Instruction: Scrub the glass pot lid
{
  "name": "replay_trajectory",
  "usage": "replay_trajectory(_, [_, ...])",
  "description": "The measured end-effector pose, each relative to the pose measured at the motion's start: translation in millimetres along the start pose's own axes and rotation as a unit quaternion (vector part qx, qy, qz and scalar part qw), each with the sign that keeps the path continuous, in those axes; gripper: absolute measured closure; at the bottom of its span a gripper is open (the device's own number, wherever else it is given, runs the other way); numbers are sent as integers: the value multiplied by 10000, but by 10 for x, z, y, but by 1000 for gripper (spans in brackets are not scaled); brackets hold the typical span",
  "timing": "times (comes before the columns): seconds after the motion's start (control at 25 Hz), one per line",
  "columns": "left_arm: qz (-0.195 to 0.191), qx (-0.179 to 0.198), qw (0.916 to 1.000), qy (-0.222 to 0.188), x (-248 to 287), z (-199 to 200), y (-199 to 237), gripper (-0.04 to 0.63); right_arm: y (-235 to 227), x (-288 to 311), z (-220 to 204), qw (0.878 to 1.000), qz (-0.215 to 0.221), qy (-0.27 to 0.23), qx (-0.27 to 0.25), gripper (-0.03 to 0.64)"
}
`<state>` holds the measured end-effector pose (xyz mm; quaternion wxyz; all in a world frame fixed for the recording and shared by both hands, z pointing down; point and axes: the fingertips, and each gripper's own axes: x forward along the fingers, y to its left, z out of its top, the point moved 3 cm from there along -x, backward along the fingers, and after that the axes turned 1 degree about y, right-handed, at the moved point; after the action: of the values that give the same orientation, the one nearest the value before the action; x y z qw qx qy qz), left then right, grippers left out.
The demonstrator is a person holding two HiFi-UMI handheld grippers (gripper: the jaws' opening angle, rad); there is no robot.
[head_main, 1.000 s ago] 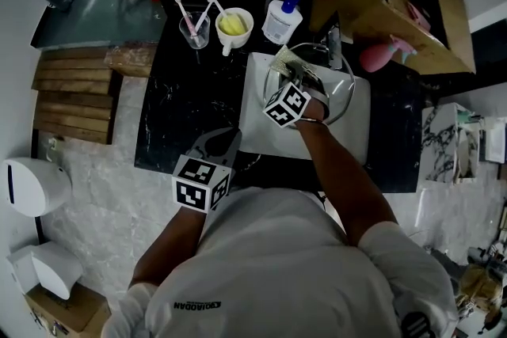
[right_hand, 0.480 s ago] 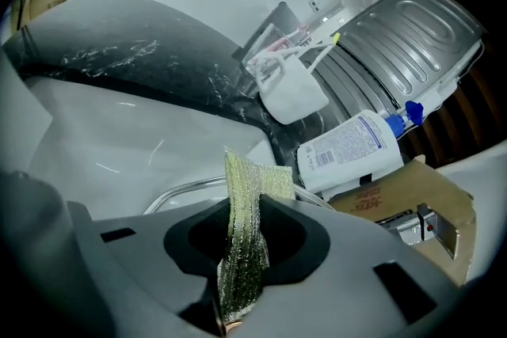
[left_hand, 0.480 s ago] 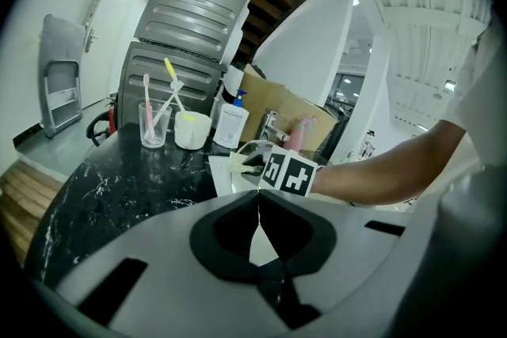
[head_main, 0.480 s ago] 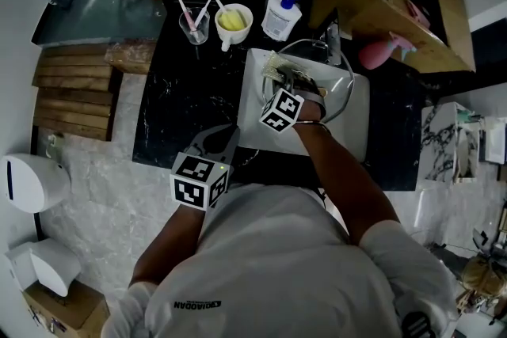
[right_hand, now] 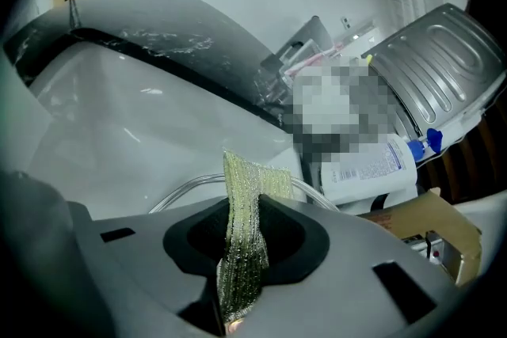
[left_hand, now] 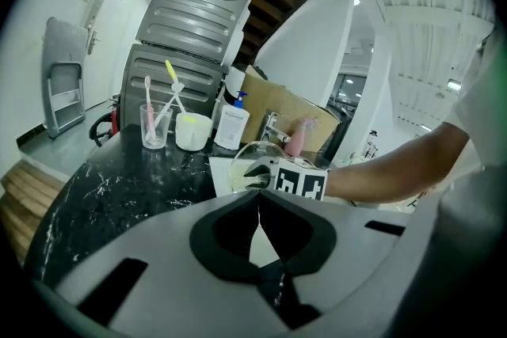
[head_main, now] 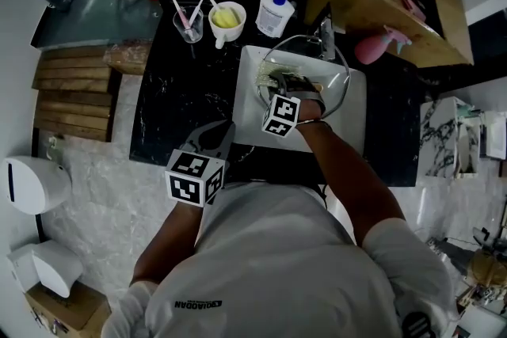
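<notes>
The right gripper (head_main: 287,88) has slid a little toward the near-left of the sink (head_main: 247,127), so a scrubbing stroke looks under way. Its fingers pinch a scouring cloth (right_hand: 247,198) on the glass lid (head_main: 331,88) in the sink. The left gripper (left_hand: 258,206) hangs over the worktop (head_main: 178,111) at its near edge, fingers closed on nothing.
</notes>
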<state>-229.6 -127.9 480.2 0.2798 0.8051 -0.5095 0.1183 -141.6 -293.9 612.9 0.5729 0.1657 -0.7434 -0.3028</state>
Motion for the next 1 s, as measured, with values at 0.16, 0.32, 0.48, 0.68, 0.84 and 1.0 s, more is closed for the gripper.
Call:
replay_trajectory(0.16, [15,8,10000,-23,1,8,-32,580,120,-26,-20,9989,177,-79,-427,514])
replay_trajectory(0.32, [36,13,10000,-22,3,-4,-70,580,252,-55,-30,9969,411,-204,-642,514])
replay_trajectory(0.48, [28,29,10000,-32,36,-8,-127,580,353,-81,-57,9938,516,-264,-954,512])
replay_trajectory(0.68, [49,25,10000,-54,74,2,-190,580,495,-133,-119,9877,749,-387,-1318,512])
replay_trajectory(0.84, [96,15,9999,-50,105,19,-219,580,628,-179,-181,9797,945,-493,-1700,512])
replay_trajectory(1.0, [144,10,9999,-59,128,33,-220,580,769,-204,-247,9711,1148,-559,-2017,512])
